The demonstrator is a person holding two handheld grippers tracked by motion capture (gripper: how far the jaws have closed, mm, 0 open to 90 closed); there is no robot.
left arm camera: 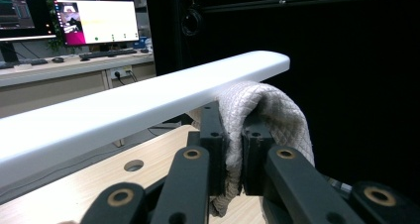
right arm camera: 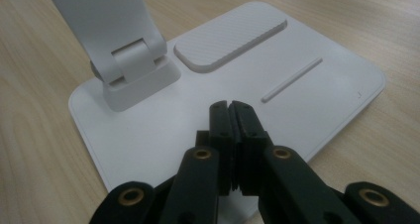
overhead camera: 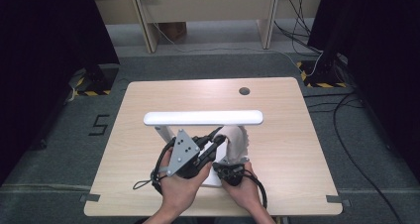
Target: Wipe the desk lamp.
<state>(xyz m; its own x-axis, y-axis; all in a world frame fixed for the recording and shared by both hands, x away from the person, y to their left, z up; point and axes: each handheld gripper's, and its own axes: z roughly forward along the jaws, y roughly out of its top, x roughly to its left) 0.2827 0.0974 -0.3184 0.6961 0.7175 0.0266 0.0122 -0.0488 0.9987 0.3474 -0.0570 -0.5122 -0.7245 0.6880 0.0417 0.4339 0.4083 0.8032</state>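
Under the lamp head (left arm camera: 143,105), left tongs (left arm camera: 233,157) clamp the cloth (left arm camera: 277,110); right tongs (right arm camera: 231,135), closed together, seemingly press the lamp base (right arm camera: 307,100).

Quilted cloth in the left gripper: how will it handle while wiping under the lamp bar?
Probably floppy: the cloth drapes over the left gripper and hangs below its jaws. Likely light. Its quilted weave should grip the lamp bar rather than slip.

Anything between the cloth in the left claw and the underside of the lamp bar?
Nothing visible. The left claw is shut on the off-white quilted cloth, whose top fold already meets the underside of the long white lamp bar. The right claw, shut and holding nothing, sits low over the flat white lamp base.
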